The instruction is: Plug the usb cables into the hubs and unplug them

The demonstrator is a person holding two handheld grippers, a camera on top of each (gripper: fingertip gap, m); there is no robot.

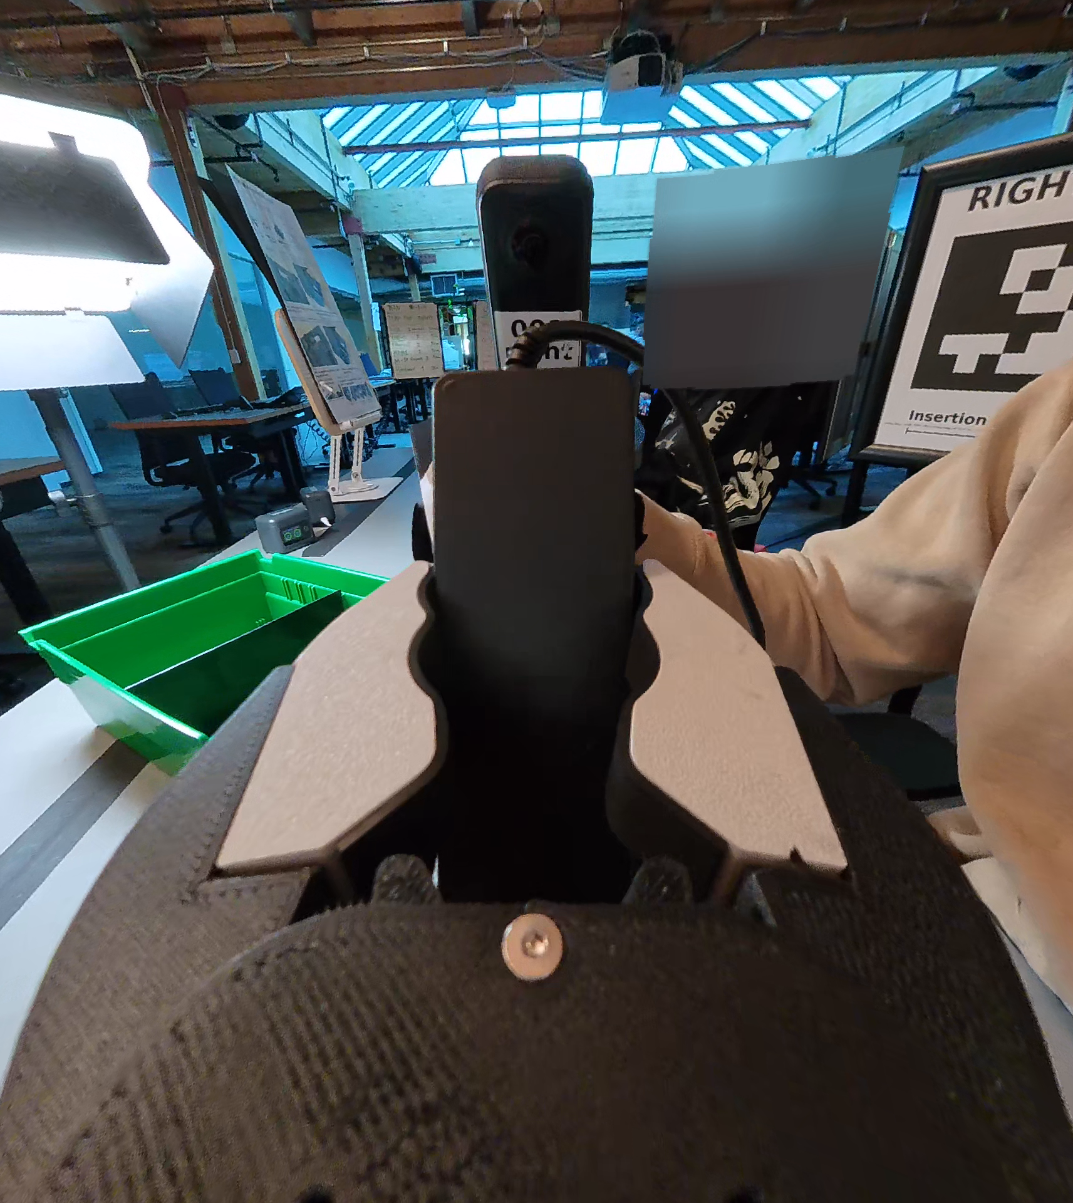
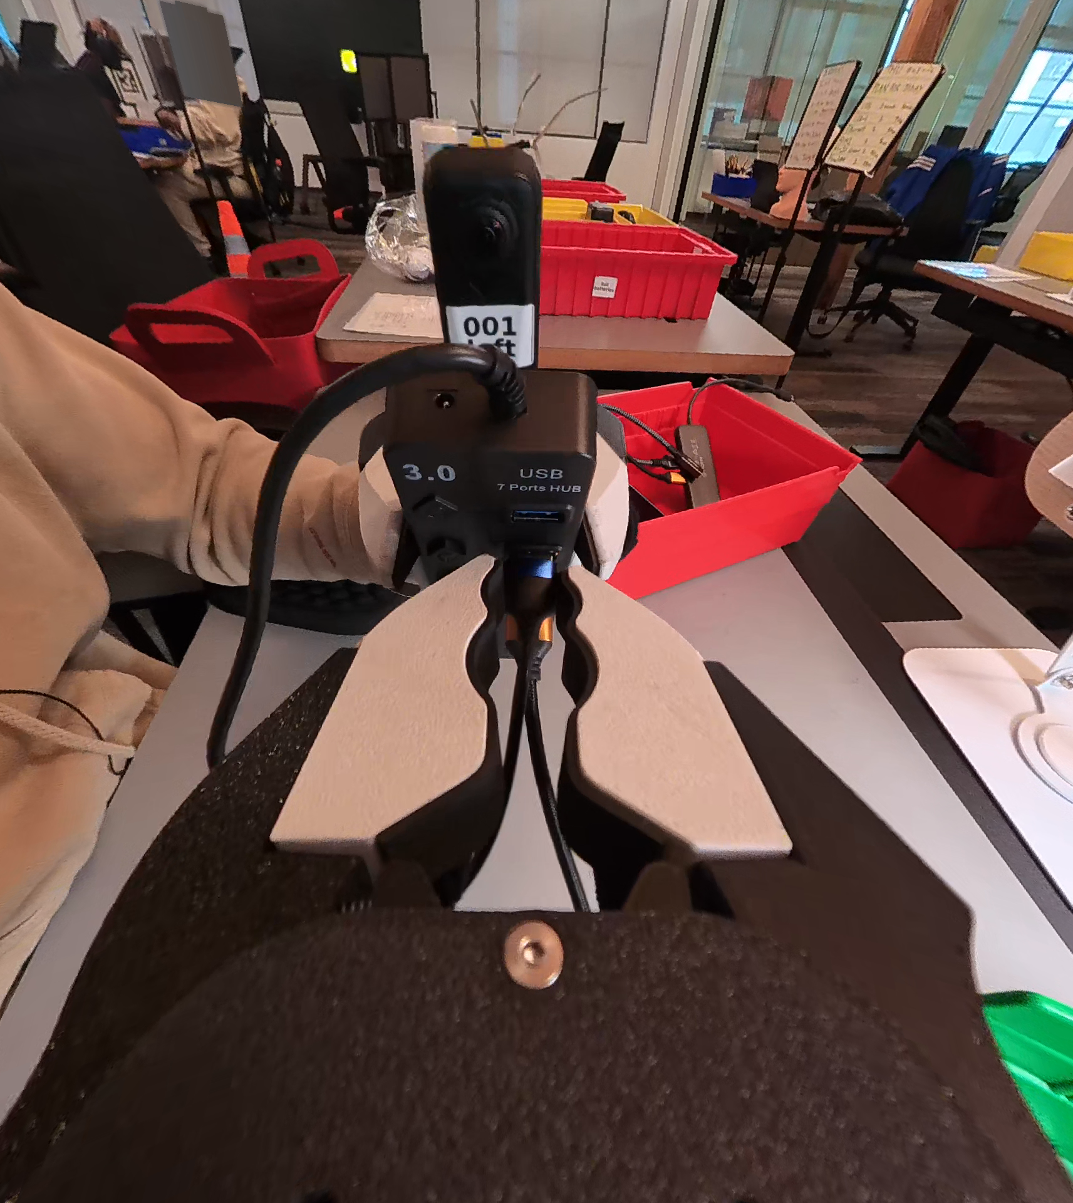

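The left gripper (image 1: 533,586) holds a black hub (image 1: 533,553) upright between its fingers; this view shows only the hub's plain back. In the right wrist view the hub (image 2: 491,469) at 12 o'clock carries white writing and a blue port. The right gripper (image 2: 528,589) is closed on an orange-and-black plug (image 2: 527,612) that touches the hub's second port. A red bin (image 2: 748,514) stands on the bench (image 2: 781,683) at 2 o'clock.
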